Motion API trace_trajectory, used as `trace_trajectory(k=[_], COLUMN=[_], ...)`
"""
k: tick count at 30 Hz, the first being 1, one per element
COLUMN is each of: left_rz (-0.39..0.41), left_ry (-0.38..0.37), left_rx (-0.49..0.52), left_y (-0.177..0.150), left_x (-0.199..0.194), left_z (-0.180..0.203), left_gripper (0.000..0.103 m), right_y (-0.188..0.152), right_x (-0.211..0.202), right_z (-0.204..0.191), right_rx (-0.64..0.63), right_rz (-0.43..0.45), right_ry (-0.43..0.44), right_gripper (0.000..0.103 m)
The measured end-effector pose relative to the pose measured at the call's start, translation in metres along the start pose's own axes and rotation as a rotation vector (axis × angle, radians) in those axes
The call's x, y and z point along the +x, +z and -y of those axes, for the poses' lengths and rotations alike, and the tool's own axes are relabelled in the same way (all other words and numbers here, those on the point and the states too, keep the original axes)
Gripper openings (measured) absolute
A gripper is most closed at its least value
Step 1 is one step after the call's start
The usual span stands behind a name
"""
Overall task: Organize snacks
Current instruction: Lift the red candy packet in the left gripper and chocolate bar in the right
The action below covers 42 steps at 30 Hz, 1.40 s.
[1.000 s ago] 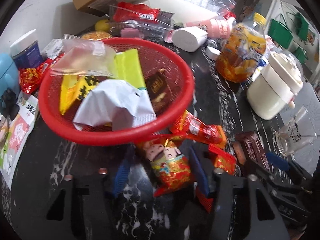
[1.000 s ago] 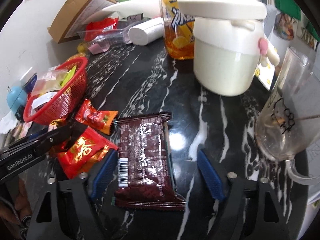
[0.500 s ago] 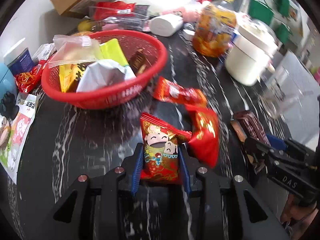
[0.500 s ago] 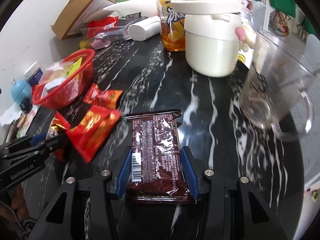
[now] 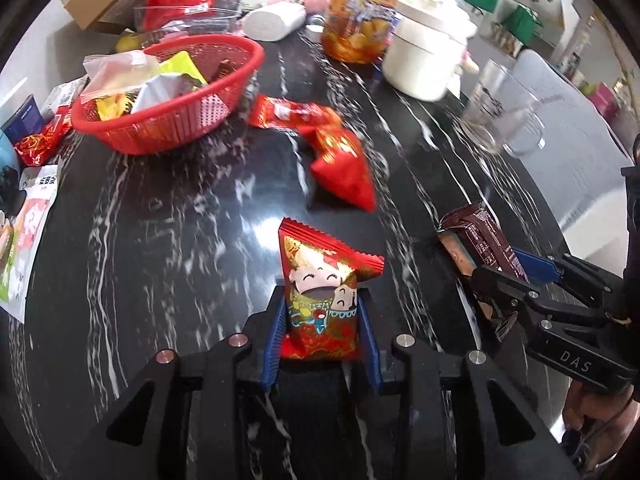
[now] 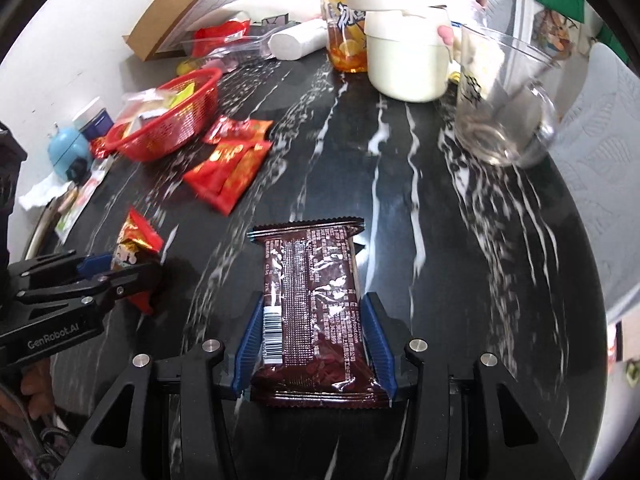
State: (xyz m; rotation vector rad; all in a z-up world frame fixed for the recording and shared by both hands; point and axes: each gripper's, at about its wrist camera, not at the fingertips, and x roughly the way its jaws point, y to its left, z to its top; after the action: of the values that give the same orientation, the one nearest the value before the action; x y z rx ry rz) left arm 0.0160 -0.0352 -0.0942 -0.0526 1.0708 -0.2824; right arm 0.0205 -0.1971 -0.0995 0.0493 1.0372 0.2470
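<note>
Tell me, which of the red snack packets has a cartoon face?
The red packet clamped between the left gripper's fingers; the two red packets lying near the basket show none.

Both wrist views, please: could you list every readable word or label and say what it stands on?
"DAS": right gripper body, left wrist view.
"GenRobot.AI": left gripper body, right wrist view.
Brown wrapper: fine print and barcode digits too small.
Bottle label: blurred.

Motion blur smears the red packets (image 5: 344,164) at 12 o'clock on the bench (image 5: 180,240) and the glass mug (image 6: 504,112) at 2 o'clock. The cartoon packet's (image 5: 320,300) lower end hides between the left tool's (image 5: 320,340) pads. The basket's (image 5: 172,128) contents overlap, partly hidden.
</note>
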Motion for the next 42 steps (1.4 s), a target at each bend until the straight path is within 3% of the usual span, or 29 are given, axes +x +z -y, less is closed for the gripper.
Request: trace_trajectory(k=[8,14,17,26,29,32,33,42], left_rz=[0.004,0.008,0.012,0.022,0.023,0.027,0.029,0.026], left_ry=[0.019,0.049,0.059,0.095,0.091,0.09,0.088,0.046], left_rx=[0.07,0.09,0.1,0.129,0.129,0.137,0.138,0.154], left_y=[-0.007,-0.004,-0.004,-0.004,-0.004,-0.005,-0.005,-0.007], left_x=[-0.002,0.003,0.004,0.006,0.007,0.007,0.007,0.002], left_z=[0.011,0.015,0.017,0.02,0.019,0.02,0.02,0.016], left_gripper=[0.033,0.033,0.034,0.04,0.043,0.044,0.044,0.042], right_y=[-0.015,-0.015,-0.014,-0.016,-0.018,-0.018,-0.018,-0.015], right_x=[-0.008,-0.004,-0.001,0.006,0.005,0.001,0.0,-0.004], right_z=[-0.002,-0.005,-0.007,-0.014,-0.014,-0.013,-0.013,-0.012], right_rx=[0.005,0.002,-0.016,-0.059,-0.061,-0.053,-0.054,0.011], right_rz=[0.002,0.005,0.006,0.009,0.023,0.043,0.046,0.039], right_ry=[-0.006,-0.027,-0.049,-0.139,-0.144,-0.148,-0.148,-0.038], right_gripper=[0.052,0.077,0.085,0.085,0.081,0.06,0.049,0.046])
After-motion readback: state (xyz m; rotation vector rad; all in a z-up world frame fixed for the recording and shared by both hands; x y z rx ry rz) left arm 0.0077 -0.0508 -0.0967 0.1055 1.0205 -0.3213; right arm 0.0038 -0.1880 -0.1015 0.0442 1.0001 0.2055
